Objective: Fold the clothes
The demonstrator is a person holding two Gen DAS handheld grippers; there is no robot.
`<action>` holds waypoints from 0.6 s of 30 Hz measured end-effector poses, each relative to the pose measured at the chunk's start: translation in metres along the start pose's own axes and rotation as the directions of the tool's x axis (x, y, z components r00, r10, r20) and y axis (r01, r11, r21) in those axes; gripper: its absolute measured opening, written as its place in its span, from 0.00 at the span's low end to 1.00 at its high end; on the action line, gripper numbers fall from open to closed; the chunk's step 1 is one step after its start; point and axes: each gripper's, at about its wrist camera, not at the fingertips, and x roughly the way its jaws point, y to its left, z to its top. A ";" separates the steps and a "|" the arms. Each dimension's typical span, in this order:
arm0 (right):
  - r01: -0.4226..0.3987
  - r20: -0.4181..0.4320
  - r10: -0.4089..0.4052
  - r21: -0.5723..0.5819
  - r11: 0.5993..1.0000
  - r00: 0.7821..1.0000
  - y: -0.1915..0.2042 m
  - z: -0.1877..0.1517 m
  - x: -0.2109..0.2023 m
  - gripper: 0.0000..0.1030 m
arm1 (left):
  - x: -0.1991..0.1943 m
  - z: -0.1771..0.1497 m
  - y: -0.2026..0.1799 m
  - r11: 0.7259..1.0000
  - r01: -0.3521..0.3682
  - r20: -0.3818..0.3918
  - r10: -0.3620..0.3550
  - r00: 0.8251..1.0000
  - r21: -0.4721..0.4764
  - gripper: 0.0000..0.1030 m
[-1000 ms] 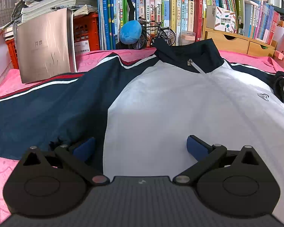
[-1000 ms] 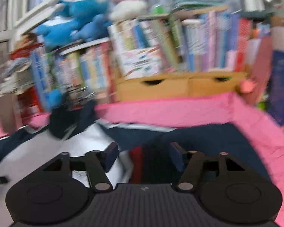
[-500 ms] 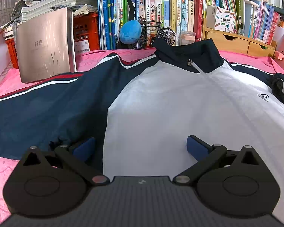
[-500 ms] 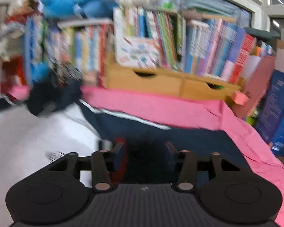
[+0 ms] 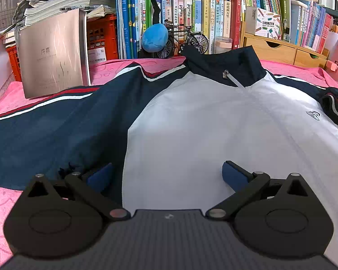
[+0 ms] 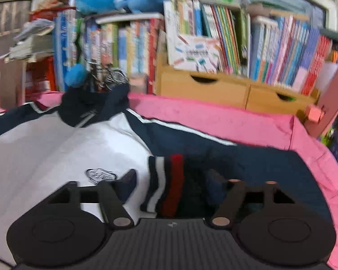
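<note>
A navy and white zip jacket [image 5: 191,121] lies front up on a pink cloth, collar toward the bookshelf. My left gripper [image 5: 166,175] is open and empty, low over the jacket's hem where navy meets white. In the right wrist view the jacket [image 6: 56,153] shows its chest logo, and its right sleeve is folded inward. The striped red, white and navy cuff [image 6: 164,189] lies between the fingers of my right gripper [image 6: 171,184], which stands open around it. That cuff also shows in the left wrist view [image 5: 335,110].
A bookshelf with several books [image 5: 191,15], a blue plush ball [image 5: 155,37] and a model bicycle [image 5: 187,39] stand behind the jacket. A silver box [image 5: 54,58] stands at the left. Wooden drawers [image 6: 236,90] stand at the back right. The pink cloth's edge [image 6: 322,157] drops off at the right.
My right gripper has swung left and opened wider, with the sleeve cuff now lying on the white chest by the logo. The left gripper has not moved.
</note>
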 end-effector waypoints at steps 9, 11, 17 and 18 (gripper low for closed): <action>0.140 -0.014 -0.139 0.099 0.985 0.990 -0.009 -0.005 0.007 0.53 | 0.000 0.000 0.001 1.000 0.002 0.000 -0.002 1.000 0.002 1.00; 0.244 0.043 -0.252 0.137 0.960 0.967 -0.025 0.001 -0.005 0.51 | 0.000 0.000 0.002 1.000 0.002 0.000 -0.002 1.000 0.003 1.00; 0.736 0.061 -0.768 0.243 0.632 0.638 -0.146 0.026 -0.036 0.60 | 0.001 0.000 0.002 1.000 0.003 -0.001 -0.003 1.000 0.003 1.00; 0.784 0.034 -0.818 0.266 0.561 0.574 -0.165 0.028 -0.040 0.67 | 0.001 -0.001 0.002 1.000 0.003 -0.001 -0.003 1.000 0.003 1.00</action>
